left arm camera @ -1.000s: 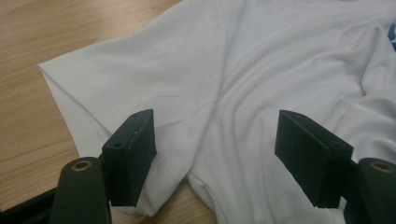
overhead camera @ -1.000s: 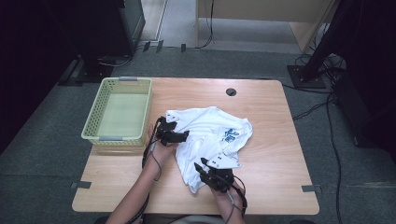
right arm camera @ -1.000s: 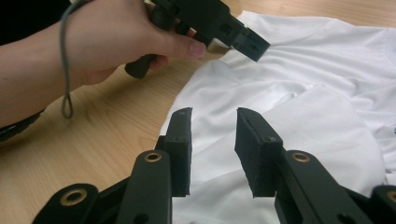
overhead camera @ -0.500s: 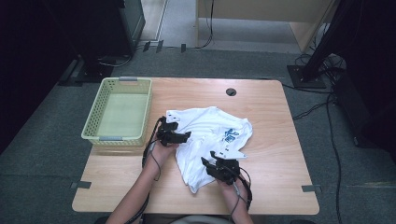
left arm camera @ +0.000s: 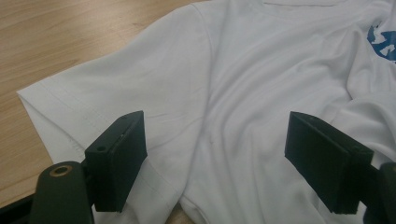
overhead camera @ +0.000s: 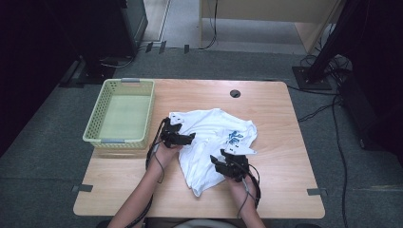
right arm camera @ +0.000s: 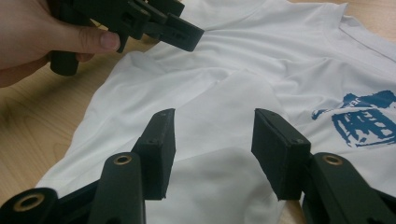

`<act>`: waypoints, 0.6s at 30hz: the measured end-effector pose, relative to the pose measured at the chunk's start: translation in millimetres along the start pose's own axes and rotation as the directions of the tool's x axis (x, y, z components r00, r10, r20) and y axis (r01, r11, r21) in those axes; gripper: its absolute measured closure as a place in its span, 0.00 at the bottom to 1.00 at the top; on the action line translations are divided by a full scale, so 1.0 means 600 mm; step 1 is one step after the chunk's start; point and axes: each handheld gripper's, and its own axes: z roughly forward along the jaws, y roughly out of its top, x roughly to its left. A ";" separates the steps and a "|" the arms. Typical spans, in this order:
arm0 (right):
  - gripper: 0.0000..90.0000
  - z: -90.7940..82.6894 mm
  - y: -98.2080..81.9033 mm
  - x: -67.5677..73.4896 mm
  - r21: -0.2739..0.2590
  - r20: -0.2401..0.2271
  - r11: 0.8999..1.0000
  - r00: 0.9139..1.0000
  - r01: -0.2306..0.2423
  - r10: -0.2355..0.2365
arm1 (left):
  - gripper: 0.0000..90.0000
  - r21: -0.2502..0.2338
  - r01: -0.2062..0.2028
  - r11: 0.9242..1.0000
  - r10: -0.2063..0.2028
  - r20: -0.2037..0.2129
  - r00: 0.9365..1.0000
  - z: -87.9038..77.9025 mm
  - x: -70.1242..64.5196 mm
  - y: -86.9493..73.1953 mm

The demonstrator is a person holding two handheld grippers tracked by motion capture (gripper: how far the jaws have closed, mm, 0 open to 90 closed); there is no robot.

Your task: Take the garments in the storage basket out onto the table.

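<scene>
A white T-shirt [overhead camera: 209,128] with a blue print [overhead camera: 234,137] lies crumpled on the wooden table [overhead camera: 285,185]. My left gripper [overhead camera: 183,137] rests at the shirt's left edge. In the left gripper view its jaws [left arm camera: 219,154] have just been opening and stand wide over a sleeve [left arm camera: 116,88], the cloth lying loose between them. My right gripper [overhead camera: 227,163] is over the shirt's near part. Its jaws [right arm camera: 212,144] have also just been opening, with a soft fold [right arm camera: 219,182] between them and the pads off it. The right gripper view also shows the left gripper [right arm camera: 154,23].
A pale green plastic basket [overhead camera: 149,114] stands empty at the table's left, close to the left hand. A round cable hole [overhead camera: 235,93] sits near the far edge. Bare wood lies to the right of the shirt and along the front edge.
The right gripper has slid to the right and a little farther up over the shirt's near part. The left gripper has stayed where it was.
</scene>
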 end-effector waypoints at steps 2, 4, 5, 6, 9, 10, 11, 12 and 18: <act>0.53 0.003 0.000 -0.005 -0.001 0.008 1.000 1.000 0.001 -0.001 | 0.23 0.002 -0.003 1.000 0.003 0.001 1.000 0.002 0.001 0.002; 0.52 0.006 -0.001 -0.010 0.000 0.016 1.000 1.000 0.001 -0.001 | 0.23 0.006 -0.004 1.000 0.004 -0.002 1.000 0.004 0.001 0.003; 0.50 0.007 -0.001 -0.013 0.000 0.020 1.000 1.000 -0.001 0.001 | 0.23 0.009 -0.010 1.000 0.010 -0.008 1.000 0.006 0.000 0.003; 0.48 0.008 -0.001 -0.017 -0.004 0.021 1.000 1.000 -0.008 0.008 | 0.23 0.012 -0.011 1.000 0.011 -0.011 1.000 0.007 0.000 0.004; 0.43 0.009 -0.001 -0.022 -0.024 0.004 0.999 0.999 -0.036 0.036 | 0.23 0.013 -0.003 1.000 0.004 -0.019 1.000 0.009 0.002 0.006; 0.43 0.010 -0.001 -0.023 -0.025 0.010 0.999 0.999 -0.033 0.033 | 0.23 0.017 -0.001 1.000 0.002 -0.019 1.000 0.010 0.002 0.006; 0.42 0.010 0.000 -0.024 -0.023 0.016 0.999 0.999 -0.030 0.030 | 0.23 0.020 0.000 1.000 0.000 -0.019 1.000 0.011 0.003 0.007; 0.41 0.011 0.001 -0.026 -0.025 0.021 0.999 0.999 -0.028 0.028 | 0.23 0.019 0.000 1.000 0.000 -0.021 1.000 0.011 0.003 0.007; 0.36 0.012 0.004 -0.040 -0.017 0.051 0.999 0.998 -0.041 0.042 | 0.23 0.028 -0.005 1.000 0.006 -0.015 1.000 0.012 0.003 0.008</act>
